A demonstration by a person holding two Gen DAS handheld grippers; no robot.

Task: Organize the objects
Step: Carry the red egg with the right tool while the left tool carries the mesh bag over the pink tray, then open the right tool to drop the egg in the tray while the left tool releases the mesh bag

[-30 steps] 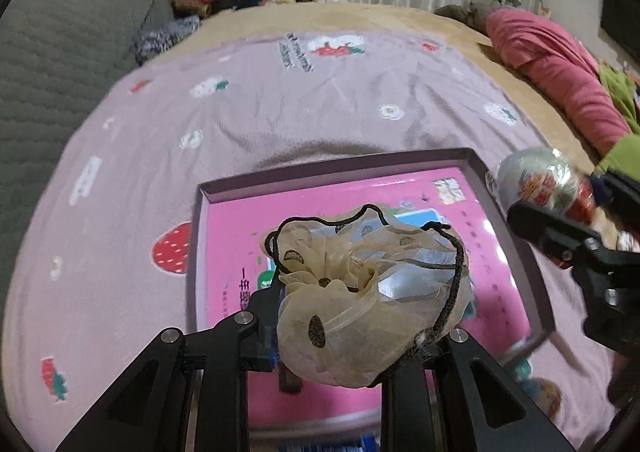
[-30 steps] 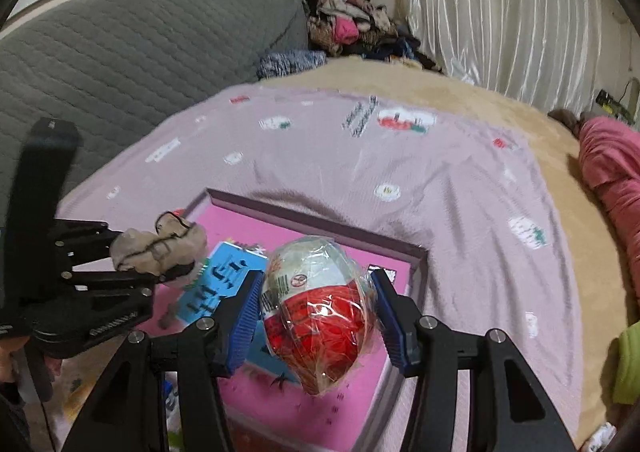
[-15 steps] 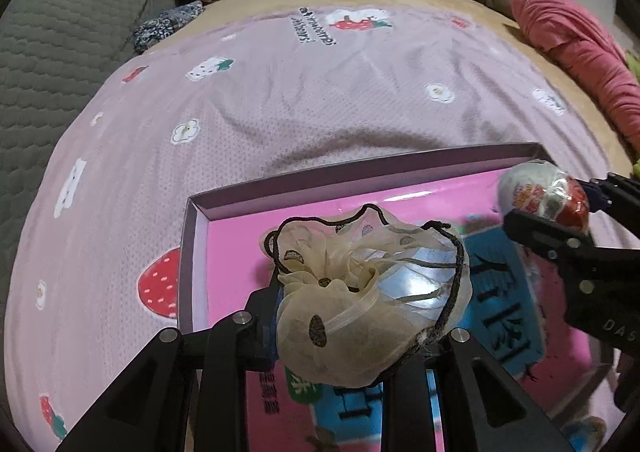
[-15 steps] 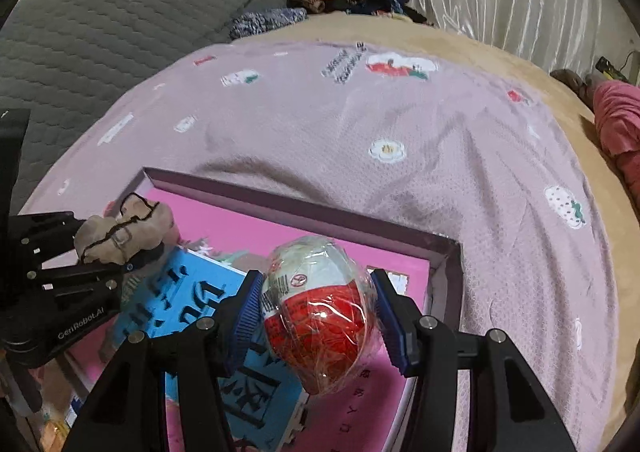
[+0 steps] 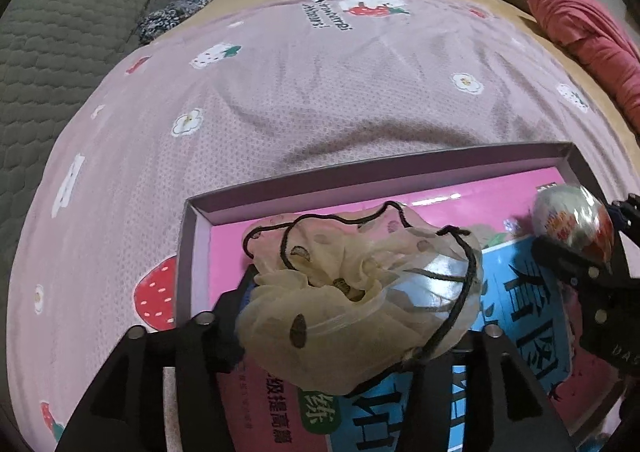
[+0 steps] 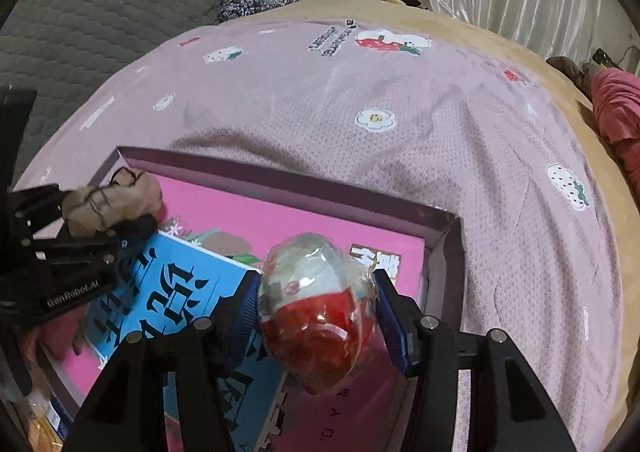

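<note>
Two loads over box [image 5: 420, 168], scrunchie [image 5: 360, 300], egg [image 6: 320, 308] near corner

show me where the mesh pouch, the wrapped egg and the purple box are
mesh pouch [image 5: 360, 300], left wrist view, middle of its gathered fabric.
wrapped egg [image 6: 320, 312], right wrist view, middle of its plastic wrap.
purple box [image 5: 360, 176], left wrist view, its far wall.

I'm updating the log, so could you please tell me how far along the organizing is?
Done: books already lie in the box. In hand: left gripper holds the pouch, right gripper holds the wrapped egg, both above the box. Left: releasing both.
</note>
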